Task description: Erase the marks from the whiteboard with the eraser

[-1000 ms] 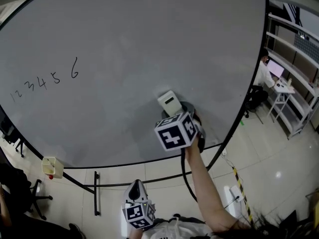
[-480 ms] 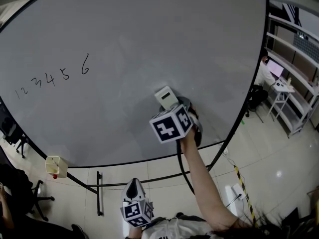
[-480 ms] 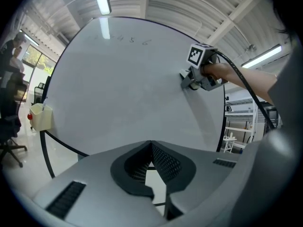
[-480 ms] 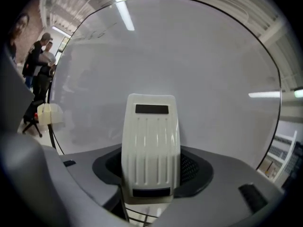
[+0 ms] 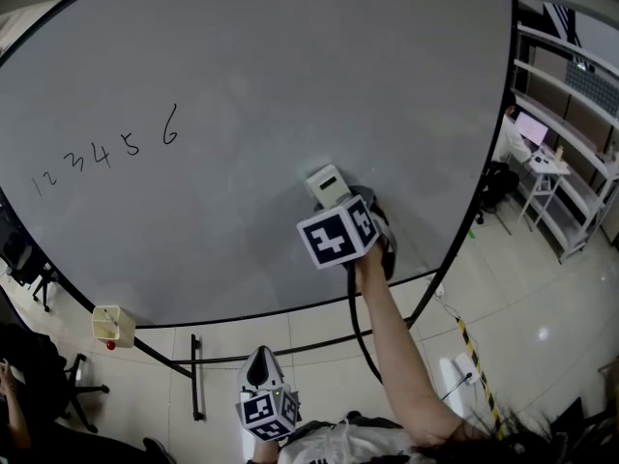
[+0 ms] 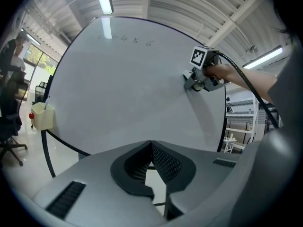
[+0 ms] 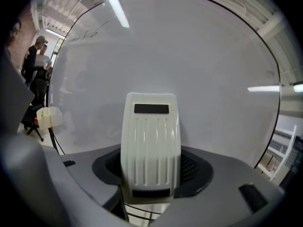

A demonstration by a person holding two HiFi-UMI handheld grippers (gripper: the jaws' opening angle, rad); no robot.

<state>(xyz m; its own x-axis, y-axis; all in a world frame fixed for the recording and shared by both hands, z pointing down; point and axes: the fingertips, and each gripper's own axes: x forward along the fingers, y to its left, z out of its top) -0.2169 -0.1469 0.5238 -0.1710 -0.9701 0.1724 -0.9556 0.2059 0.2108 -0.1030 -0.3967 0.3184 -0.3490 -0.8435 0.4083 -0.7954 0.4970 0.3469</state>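
The cream plastic eraser (image 5: 326,183), pinched by the right gripper (image 7: 150,176), has been slid a little left on the white whiteboard (image 5: 251,75), nearer the black numbers (image 5: 102,153). The left gripper (image 6: 151,148) is shown pressed together only in its own view

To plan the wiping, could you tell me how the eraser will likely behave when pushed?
The eraser looks like ribbed hard plastic, so probably stiff and light. Its glossy shell might slip in the right tool. It should glide over the smooth whiteboard.
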